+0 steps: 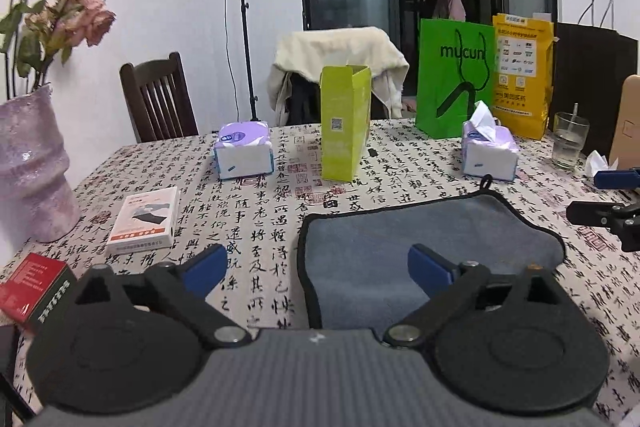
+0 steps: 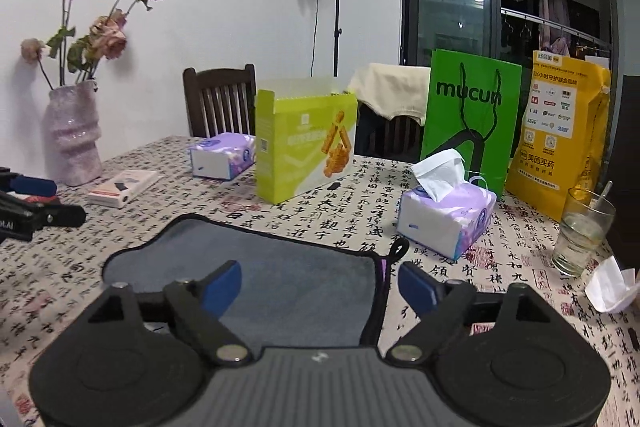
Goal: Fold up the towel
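Observation:
A grey towel (image 1: 384, 247) with black trim lies on the calligraphy tablecloth; it also shows in the right wrist view (image 2: 280, 267). Its hanging loop (image 2: 400, 247) is at the far right corner. My left gripper (image 1: 318, 267) is open above the towel's left edge, with one blue pad over the cloth and one over the towel. My right gripper (image 2: 320, 285) is open above the towel's right edge. The right gripper also shows at the right edge of the left wrist view (image 1: 612, 199), and the left gripper at the left edge of the right wrist view (image 2: 40, 203).
A lime box (image 1: 344, 123), two tissue packs (image 1: 244, 151) (image 1: 488, 151), a green bag (image 1: 452, 79), a yellow bag (image 1: 520, 75) and a glass (image 1: 568, 139) stand behind the towel. A vase (image 1: 32, 167), a white box (image 1: 144, 219) and a red box (image 1: 32, 287) are at left.

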A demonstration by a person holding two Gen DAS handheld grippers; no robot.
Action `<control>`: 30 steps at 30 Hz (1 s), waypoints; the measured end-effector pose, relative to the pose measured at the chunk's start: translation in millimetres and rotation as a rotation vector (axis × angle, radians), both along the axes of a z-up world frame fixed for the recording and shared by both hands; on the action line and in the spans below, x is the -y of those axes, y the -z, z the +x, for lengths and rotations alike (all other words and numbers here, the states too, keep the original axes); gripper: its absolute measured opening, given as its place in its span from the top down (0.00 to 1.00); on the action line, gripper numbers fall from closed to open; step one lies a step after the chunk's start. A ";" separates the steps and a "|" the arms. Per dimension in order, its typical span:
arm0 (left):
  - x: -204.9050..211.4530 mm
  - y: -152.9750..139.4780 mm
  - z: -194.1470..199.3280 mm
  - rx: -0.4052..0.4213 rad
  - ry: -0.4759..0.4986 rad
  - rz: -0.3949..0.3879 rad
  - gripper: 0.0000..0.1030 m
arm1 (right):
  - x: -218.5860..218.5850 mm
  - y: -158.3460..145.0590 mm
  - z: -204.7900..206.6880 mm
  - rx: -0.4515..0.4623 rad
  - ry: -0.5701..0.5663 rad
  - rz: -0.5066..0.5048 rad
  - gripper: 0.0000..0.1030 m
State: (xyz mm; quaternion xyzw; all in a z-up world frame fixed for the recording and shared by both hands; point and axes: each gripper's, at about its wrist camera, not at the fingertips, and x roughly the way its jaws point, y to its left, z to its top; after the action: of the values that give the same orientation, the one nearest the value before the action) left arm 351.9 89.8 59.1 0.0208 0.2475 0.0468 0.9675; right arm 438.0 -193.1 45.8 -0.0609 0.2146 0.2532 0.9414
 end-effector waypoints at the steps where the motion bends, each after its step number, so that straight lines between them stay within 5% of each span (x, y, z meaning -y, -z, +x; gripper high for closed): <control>1: 2.5 0.0 -4.9 0.004 0.004 0.002 0.02 | 0.8 -0.5 -7.0 0.004 -0.001 0.002 0.13; 5: 10.3 -1.4 -26.1 0.021 0.008 -0.003 0.00 | 2.3 -4.0 -29.1 0.018 -0.009 0.007 0.00; 30: 47.7 -2.4 -147.9 0.097 0.044 0.017 0.00 | 20.1 -10.6 -167.7 0.117 -0.017 -0.008 0.00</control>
State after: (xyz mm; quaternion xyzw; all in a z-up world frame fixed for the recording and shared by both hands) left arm 204.1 42.0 61.5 0.0321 0.1994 0.0286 0.9790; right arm 270.3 -213.2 56.4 -0.0813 0.1595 0.2565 0.9498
